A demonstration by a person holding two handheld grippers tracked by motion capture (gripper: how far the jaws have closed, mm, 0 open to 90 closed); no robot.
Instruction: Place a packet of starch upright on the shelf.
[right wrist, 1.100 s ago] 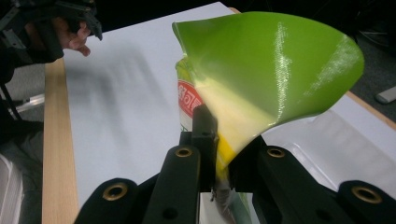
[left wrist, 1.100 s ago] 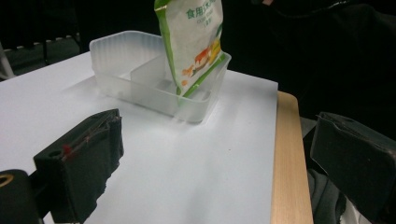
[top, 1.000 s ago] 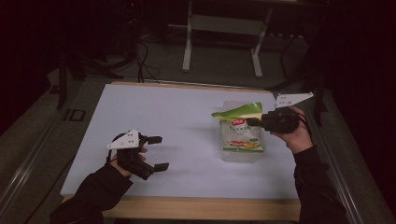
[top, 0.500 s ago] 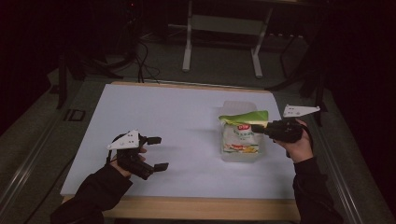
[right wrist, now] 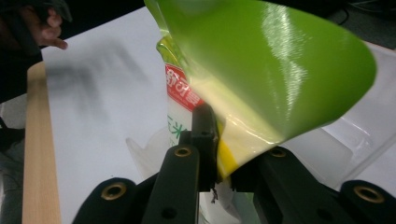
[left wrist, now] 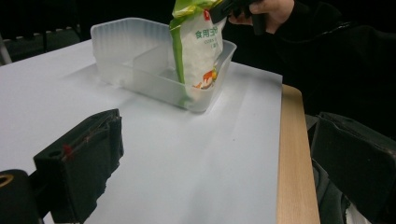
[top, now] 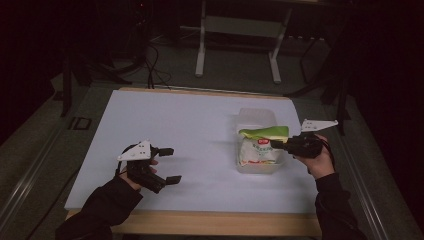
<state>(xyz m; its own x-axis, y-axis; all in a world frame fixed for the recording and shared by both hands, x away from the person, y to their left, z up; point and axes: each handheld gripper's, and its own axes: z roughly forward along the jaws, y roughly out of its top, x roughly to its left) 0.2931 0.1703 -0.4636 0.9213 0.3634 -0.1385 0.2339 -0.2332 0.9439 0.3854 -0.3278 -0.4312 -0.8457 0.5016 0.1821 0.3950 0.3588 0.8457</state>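
My right claw point(top: 278, 144), clamped on the green top of the bag point(top: 257, 151), lowers it into the near compartment of the tray point(left wrist: 140, 70). My left claw point(top: 167, 165) rests open on the surface point(top: 190, 125). Next: seat the bag, then release.

One green-and-white plastic food bag point(top: 260, 146), one clear plastic divided container point(top: 256, 120), two black two-jaw grippers, left point(top: 169, 165) and right point(top: 276, 144), one white tabletop sheet point(top: 190, 130), one metal stand frame point(top: 239, 25) behind.
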